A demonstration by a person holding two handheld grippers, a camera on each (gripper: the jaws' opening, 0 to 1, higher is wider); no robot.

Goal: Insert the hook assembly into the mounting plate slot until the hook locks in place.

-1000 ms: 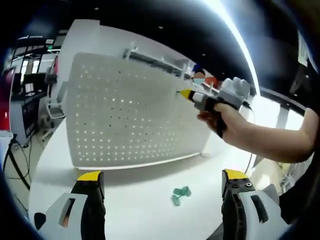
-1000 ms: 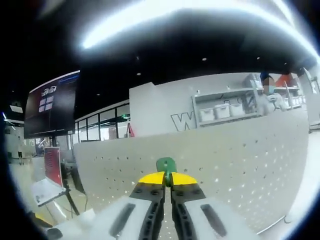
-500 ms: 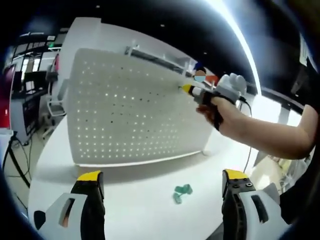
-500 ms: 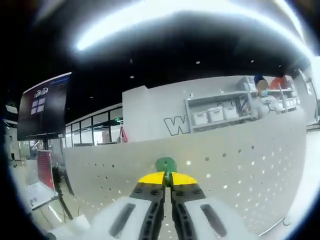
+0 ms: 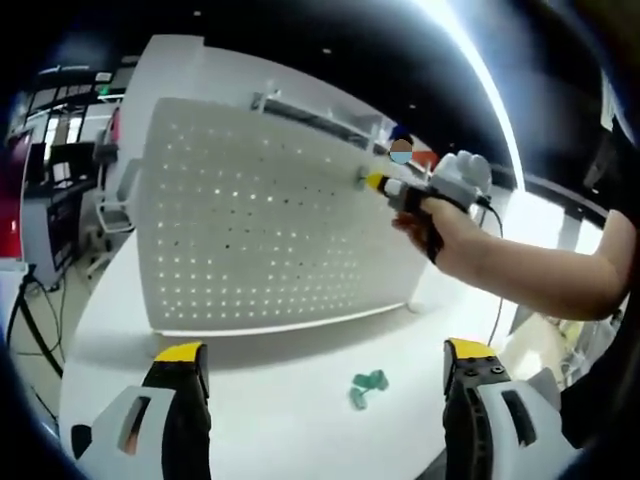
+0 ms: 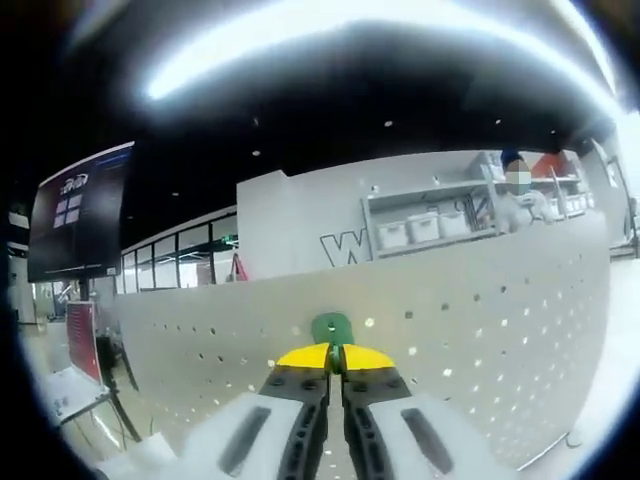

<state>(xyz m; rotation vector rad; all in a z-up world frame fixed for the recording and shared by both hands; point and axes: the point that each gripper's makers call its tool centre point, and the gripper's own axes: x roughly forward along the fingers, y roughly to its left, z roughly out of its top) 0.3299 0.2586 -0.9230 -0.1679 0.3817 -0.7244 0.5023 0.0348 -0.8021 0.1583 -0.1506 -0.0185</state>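
Standing upright on the round white table [image 5: 250,420], the large white perforated pegboard panel [image 5: 260,230] takes up most of the left gripper view. Right gripper [image 5: 368,184], held in a person's hand [image 5: 440,225], has its yellow tips at the panel's upper right area. Right gripper view: jaws pressed together, pinching the small green plastic hook [image 6: 332,328], which sits right at the pegboard face [image 6: 480,340]; cannot tell if it is in a hole. Left gripper [image 5: 325,362] spread wide, nothing between the jaws, low over the table. Small teal plastic pieces [image 5: 366,387] lie on the table between those jaws. Readable writing: a "W" [image 6: 337,246] on the back wall.
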